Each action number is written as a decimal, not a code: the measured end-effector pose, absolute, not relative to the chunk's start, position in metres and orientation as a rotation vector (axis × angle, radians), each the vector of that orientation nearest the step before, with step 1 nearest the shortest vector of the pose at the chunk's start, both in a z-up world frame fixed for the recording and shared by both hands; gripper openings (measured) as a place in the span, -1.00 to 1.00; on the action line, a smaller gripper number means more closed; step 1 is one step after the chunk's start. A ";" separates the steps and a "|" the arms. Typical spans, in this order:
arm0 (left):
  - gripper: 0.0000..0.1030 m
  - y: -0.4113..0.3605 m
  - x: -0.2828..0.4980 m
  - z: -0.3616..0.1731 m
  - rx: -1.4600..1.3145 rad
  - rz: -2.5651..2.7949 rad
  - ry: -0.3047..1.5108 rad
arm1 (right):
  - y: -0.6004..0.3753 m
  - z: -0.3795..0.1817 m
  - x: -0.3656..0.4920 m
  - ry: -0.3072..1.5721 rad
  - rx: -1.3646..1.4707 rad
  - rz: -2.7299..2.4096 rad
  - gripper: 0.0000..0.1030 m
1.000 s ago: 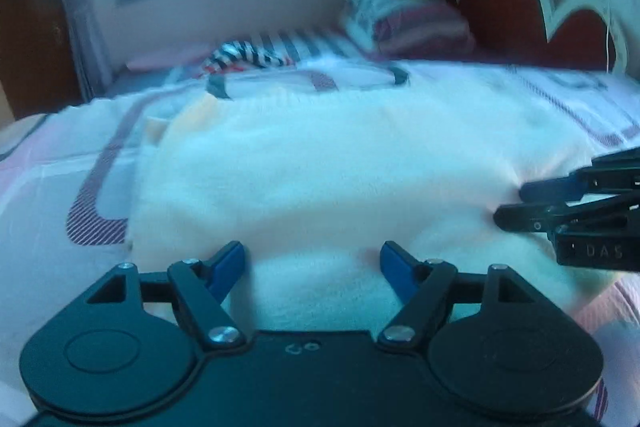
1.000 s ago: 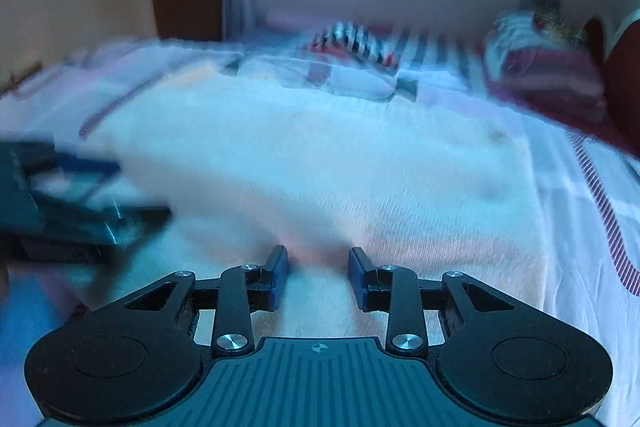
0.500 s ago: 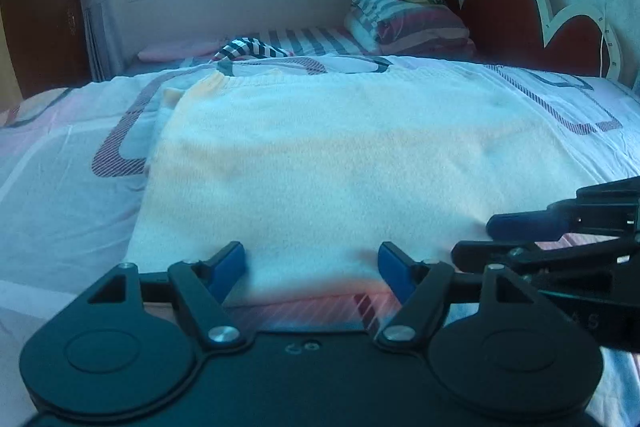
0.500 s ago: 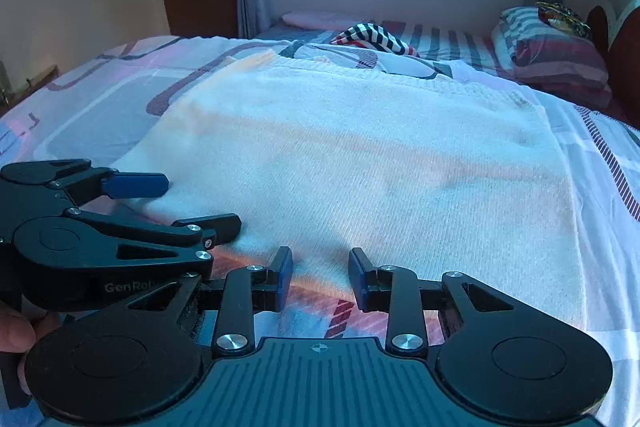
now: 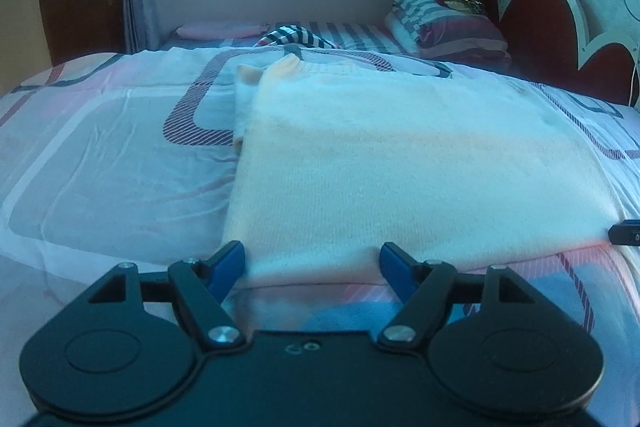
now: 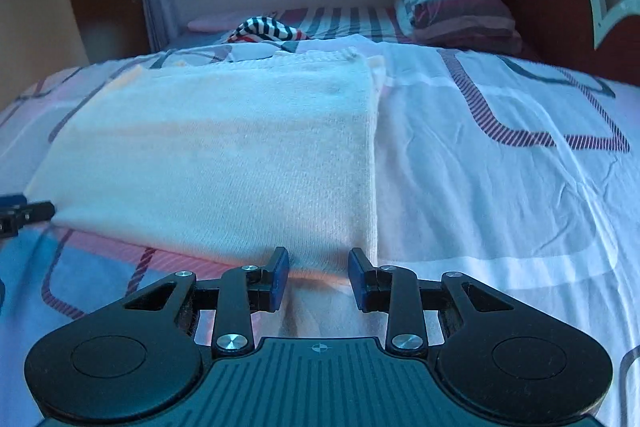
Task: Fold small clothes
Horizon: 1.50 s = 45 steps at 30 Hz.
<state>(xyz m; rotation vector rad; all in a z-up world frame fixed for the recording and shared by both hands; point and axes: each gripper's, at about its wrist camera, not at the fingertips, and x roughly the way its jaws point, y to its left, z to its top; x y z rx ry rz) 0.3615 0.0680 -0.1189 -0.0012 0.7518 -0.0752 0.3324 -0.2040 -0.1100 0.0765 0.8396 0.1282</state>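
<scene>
The cream sweater (image 5: 400, 167) lies flat on the bed (image 5: 100, 167), already folded into a rectangle. Its near left corner sits just ahead of the left gripper (image 5: 312, 263), whose jaws stand wide apart with nothing between them. Its near right corner sits just ahead of the right gripper (image 6: 318, 267), whose jaws are narrower but also apart and empty.

The likeliest fault from here is an uneven pick. The knit lies in several layers, so a gripper that closes too shallow may catch only the top one, and the fold would peel open when lifted. The right gripper's narrow gap could also shove the thick edge away instead of swallowing it. Either gripper biting too deep could pinch the bed sheet along with the sweater. If one corner is raised ahead of the other, the next fold would probably land crooked.
</scene>
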 end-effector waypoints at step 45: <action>0.27 0.128 0.340 -0.138 -0.921 0.085 0.651 | -0.189 -0.063 0.352 0.698 0.195 0.281 -0.75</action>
